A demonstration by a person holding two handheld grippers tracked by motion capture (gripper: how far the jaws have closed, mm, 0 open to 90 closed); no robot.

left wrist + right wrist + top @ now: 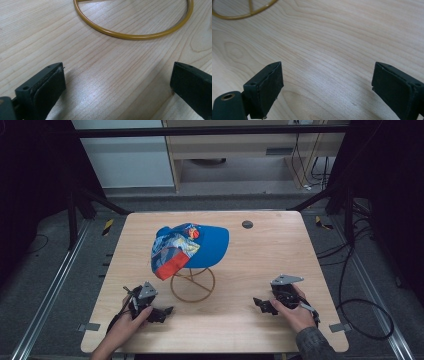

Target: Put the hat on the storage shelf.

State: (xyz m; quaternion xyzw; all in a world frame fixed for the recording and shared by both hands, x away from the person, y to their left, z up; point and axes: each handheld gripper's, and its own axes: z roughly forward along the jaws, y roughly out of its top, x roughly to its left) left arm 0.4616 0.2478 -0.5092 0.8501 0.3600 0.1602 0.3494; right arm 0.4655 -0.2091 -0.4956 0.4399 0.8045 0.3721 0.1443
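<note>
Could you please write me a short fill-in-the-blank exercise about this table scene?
1. The blue cap sits on a ____ wire stand.
2. The jaws of the left gripper stand ____.
3. The stand's ring base rests on the ____ table.
4. The right gripper holds ____.

Missing words: yellow; open; wooden; nothing

Wooden table point(260, 270), dark round disc point(247, 224) near its far edge, grey floor point(40, 270), black cables point(360, 310) at right

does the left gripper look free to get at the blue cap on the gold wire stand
Probably yes: the left gripper is open, and bare table lies between it and the blue cap on the gold wire stand.
</note>
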